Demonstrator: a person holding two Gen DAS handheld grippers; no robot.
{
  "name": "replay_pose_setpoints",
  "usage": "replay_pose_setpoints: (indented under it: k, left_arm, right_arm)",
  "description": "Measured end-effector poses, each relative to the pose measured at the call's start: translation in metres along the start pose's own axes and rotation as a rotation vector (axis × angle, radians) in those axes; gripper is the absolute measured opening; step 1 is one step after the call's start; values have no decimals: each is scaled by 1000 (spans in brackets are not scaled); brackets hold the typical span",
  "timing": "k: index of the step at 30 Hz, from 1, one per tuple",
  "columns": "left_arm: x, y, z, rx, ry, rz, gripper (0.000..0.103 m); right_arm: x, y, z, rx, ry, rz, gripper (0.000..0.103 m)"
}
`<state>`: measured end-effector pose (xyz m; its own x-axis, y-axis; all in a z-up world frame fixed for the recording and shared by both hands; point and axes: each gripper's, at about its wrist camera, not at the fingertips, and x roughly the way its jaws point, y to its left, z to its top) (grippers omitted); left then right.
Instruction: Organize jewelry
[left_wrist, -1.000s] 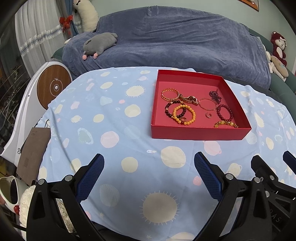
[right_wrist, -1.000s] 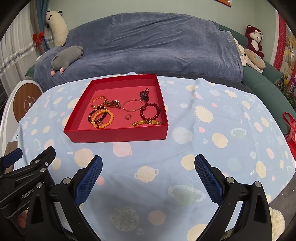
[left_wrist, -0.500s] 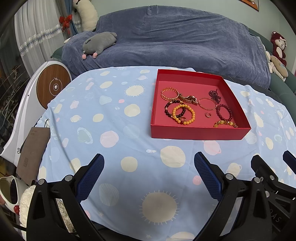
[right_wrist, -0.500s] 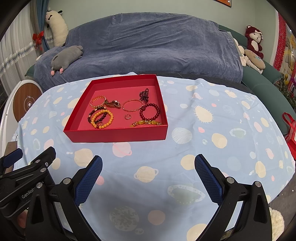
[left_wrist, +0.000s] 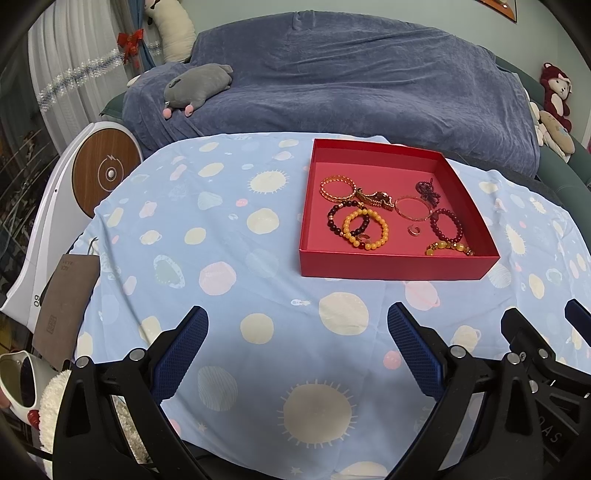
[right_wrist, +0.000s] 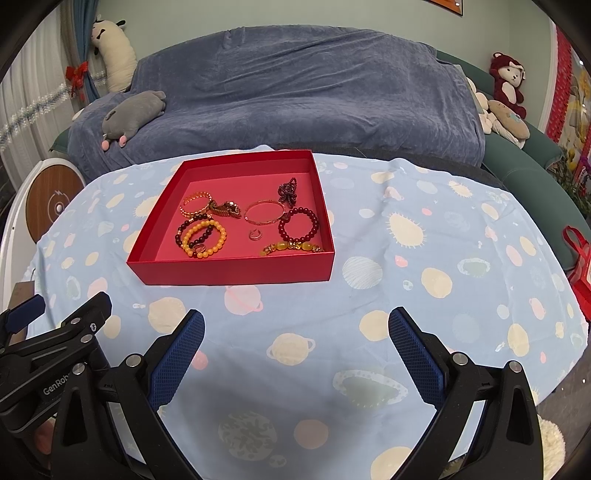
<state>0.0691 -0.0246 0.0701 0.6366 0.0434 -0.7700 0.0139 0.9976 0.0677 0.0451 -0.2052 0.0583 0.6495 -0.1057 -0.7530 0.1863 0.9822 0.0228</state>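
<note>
A shallow red box (left_wrist: 391, 265) (right_wrist: 236, 272) sits on the table with a blue planet-print cloth (left_wrist: 229, 258) (right_wrist: 424, 258). Inside lie several pieces: an orange bead bracelet (left_wrist: 365, 229) (right_wrist: 204, 238), a dark red bead bracelet (left_wrist: 446, 225) (right_wrist: 298, 224), a thin gold bangle (left_wrist: 412, 208) (right_wrist: 264, 212), a gold chain bracelet (left_wrist: 338, 187) and a small ring (left_wrist: 413, 230) (right_wrist: 254, 234). My left gripper (left_wrist: 297, 325) is open and empty above the cloth in front of the box. My right gripper (right_wrist: 295, 325) is open and empty, also short of the box.
A sofa under a blue-grey cover (left_wrist: 351, 85) stands behind the table with a grey plush toy (left_wrist: 199, 86) on it. A white device with a round wooden panel (left_wrist: 107, 173) stands at the left. A red bag (right_wrist: 580, 258) hangs at the right edge.
</note>
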Motion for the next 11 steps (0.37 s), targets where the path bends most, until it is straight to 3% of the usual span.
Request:
replay_pose_setpoints:
  k: [11]
  left_arm:
    - [1,-5,3,11,6,-12,93]
  right_arm:
    - [0,-2,2,-1,1,-3,96]
